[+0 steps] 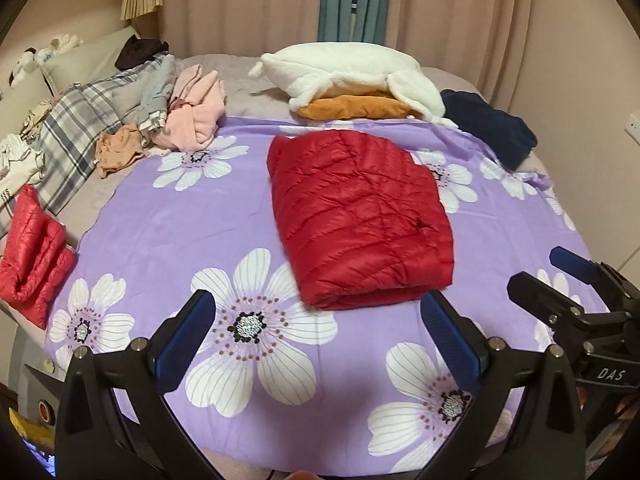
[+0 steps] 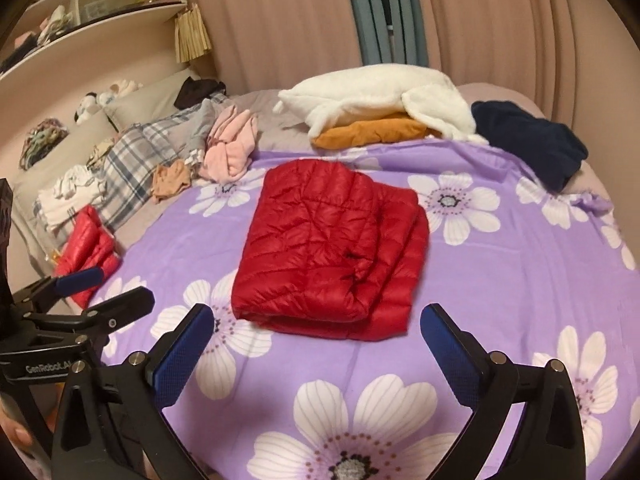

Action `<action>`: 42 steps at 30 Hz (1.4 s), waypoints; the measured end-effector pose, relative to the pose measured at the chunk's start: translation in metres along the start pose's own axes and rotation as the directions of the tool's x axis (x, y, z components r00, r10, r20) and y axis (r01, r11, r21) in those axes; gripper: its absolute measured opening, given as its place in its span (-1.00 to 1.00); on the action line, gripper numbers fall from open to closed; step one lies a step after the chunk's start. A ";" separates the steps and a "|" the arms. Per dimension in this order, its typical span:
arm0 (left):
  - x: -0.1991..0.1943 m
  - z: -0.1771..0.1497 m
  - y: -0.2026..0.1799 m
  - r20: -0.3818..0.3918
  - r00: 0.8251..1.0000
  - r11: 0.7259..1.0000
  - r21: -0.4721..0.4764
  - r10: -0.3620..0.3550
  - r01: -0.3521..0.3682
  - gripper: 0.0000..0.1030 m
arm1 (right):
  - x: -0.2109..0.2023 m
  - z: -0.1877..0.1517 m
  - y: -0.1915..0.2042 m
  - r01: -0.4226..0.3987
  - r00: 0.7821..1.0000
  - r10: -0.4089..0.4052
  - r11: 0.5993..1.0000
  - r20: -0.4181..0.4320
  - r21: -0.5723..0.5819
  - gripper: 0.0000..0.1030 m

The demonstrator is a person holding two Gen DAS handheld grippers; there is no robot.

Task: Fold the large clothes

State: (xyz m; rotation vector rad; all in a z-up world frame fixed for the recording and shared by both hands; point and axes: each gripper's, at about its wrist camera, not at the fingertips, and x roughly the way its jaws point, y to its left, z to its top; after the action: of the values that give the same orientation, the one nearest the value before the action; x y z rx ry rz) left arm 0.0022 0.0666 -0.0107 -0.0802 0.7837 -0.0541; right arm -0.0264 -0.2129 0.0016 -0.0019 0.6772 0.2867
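Observation:
A red quilted down jacket (image 1: 360, 220) (image 2: 332, 248) lies folded into a thick rectangle on the purple flowered sheet (image 1: 180, 220) (image 2: 500, 280) spread over the bed. My left gripper (image 1: 317, 298) hovers above the sheet just short of the jacket's near edge, jaws wide apart, nothing between the blue pads. My right gripper (image 2: 318, 312) hangs likewise before the near edge, open and empty. Each gripper shows in the other's view: the right one (image 1: 536, 268) at the right margin, the left one (image 2: 122, 284) at the left margin.
A second red puffy garment (image 1: 32, 248) (image 2: 86, 248) lies folded at the bed's left edge. Behind the sheet sit a white fleece (image 1: 348, 72) on an orange garment (image 1: 356, 106), a navy garment (image 1: 492, 128), a pink heap (image 1: 196, 116) and a plaid pillow (image 1: 76, 128). Curtains hang behind.

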 end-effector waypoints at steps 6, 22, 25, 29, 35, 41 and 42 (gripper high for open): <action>0.008 -0.006 0.002 -0.043 0.999 1.000 -0.005 0.022 -0.022 0.99 | 0.009 -0.008 0.003 0.042 0.999 -0.042 0.999 -0.032 -0.011 0.98; 0.009 -0.008 0.003 -0.054 0.998 0.999 -0.004 0.042 -0.042 0.99 | 0.007 -0.009 0.010 0.060 0.998 -0.060 0.998 -0.035 -0.021 0.98; 0.010 -0.009 0.002 -0.059 0.998 0.999 -0.005 0.038 -0.038 0.99 | 0.007 -0.009 0.010 0.057 0.998 -0.058 0.998 -0.036 -0.022 0.98; 0.012 -0.010 0.002 -0.067 0.997 0.999 -0.002 0.038 -0.038 0.99 | 0.009 -0.010 0.010 0.058 0.998 -0.059 0.998 -0.037 -0.031 0.98; 0.011 -0.010 0.001 -0.063 0.997 0.999 0.003 0.039 -0.039 0.99 | 0.010 -0.011 0.010 0.053 0.998 -0.055 0.998 -0.040 -0.034 0.98; 0.011 -0.010 0.000 -0.064 0.997 0.999 0.002 0.040 -0.040 0.99 | 0.010 -0.011 0.009 0.053 0.998 -0.054 0.998 -0.042 -0.033 0.98; 0.011 -0.010 0.000 -0.064 0.997 0.999 0.003 0.040 -0.040 0.99 | 0.010 -0.011 0.009 0.053 0.998 -0.054 0.998 -0.042 -0.033 0.98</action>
State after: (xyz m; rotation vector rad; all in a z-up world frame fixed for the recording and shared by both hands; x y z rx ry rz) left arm 0.0030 0.0652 -0.0258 -0.0613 0.8489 -0.0193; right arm -0.0281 -0.2022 -0.0124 -0.0570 0.7138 0.2467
